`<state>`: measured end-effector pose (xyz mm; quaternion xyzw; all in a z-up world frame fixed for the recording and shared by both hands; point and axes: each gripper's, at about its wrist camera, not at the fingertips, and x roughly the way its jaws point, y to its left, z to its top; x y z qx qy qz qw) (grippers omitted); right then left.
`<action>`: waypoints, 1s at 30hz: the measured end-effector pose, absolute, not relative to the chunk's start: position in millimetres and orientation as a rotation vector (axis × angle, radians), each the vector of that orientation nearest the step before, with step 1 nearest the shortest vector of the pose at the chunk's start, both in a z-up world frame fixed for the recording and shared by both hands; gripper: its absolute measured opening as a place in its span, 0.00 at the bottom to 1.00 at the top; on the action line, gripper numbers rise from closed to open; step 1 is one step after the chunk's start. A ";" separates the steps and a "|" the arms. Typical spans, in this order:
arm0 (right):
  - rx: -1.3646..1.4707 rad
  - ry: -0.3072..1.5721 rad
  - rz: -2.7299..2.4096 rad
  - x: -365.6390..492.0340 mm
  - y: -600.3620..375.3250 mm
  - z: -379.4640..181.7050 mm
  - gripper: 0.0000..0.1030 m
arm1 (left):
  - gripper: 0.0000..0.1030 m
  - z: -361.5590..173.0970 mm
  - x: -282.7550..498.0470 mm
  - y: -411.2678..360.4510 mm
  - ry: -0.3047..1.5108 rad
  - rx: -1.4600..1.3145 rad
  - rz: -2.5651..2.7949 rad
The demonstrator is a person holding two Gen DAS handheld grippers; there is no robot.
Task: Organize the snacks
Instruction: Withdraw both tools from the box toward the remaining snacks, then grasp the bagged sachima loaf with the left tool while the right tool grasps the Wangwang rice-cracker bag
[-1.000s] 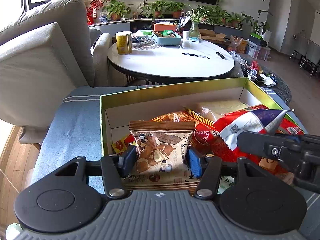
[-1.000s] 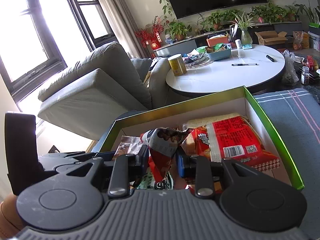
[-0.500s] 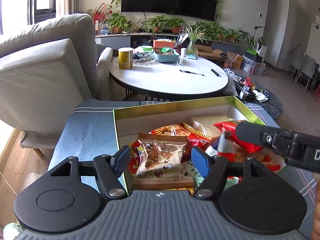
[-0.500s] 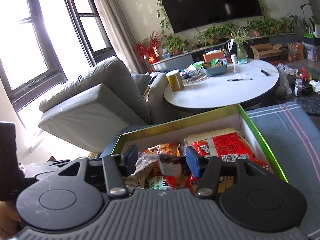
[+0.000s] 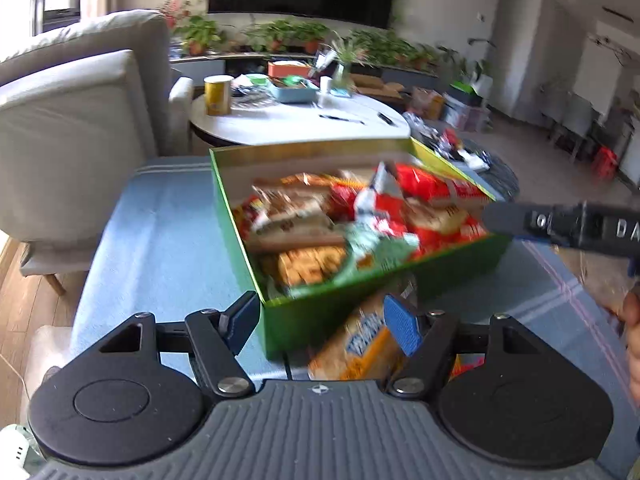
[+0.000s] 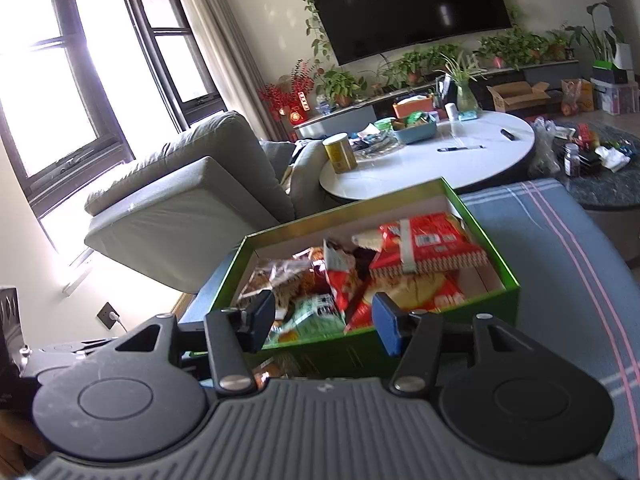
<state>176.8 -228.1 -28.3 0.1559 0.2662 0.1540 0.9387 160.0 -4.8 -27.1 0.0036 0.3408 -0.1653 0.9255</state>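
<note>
1. Nearest the lens, the left gripper [image 5: 322, 326], black with blue pads, hangs just short of the box's near corner, its jaws opening and gripping nothing; the corner of the box and an orange biscuit packet with a blue logo [image 5: 366, 350] lying outside the box show in the gap between the pads.
2. The right gripper [image 6: 324, 320], of the same build, is released too, its jaws apart and empty, poised before the near wall of the box; in the left view its black body enters from the right edge over the box's right side.
3. The shallow green cardboard box with a pale lining [image 6: 496, 304] sits on a blue-grey blanket with pink and white stripes [image 6: 560, 248].
4. Inside, the snacks lie heaped: a large red noodle packet with a white band [image 6: 432, 244] toward the far right, a green-and-white pouch [image 6: 316, 314] at the near wall, brown and red wrappers between them.
5. Beyond the box stands a round white table [image 6: 420, 164] carrying a yellow canister [image 6: 340, 152], a blue tray and pens.
6. A grey armchair [image 6: 192, 196] stands to the left.
7. At the back, potted plants line a low shelf beneath a wall-mounted black television [image 6: 408, 4].
</note>
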 end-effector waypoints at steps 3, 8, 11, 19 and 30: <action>0.313 0.562 0.310 165.1 -230.7 -32.4 0.58 | 0.66 -39.6 157.0 -13.2 0.723 0.049 -0.349; 0.280 0.598 0.304 145.6 -232.9 -43.7 0.58 | 0.66 -48.3 156.6 -29.8 0.710 0.096 -0.400; 0.263 0.634 0.317 135.3 -233.4 -54.2 0.58 | 0.66 -54.4 159.5 -38.4 0.725 0.110 -0.415; 0.225 0.685 0.390 108.6 -221.0 -68.8 0.58 | 0.39 -58.0 148.9 -35.1 0.769 0.079 -0.419; 0.191 0.798 0.431 94.3 -205.9 -88.6 0.58 | 0.33 -59.2 106.8 -6.0 0.811 0.008 -0.326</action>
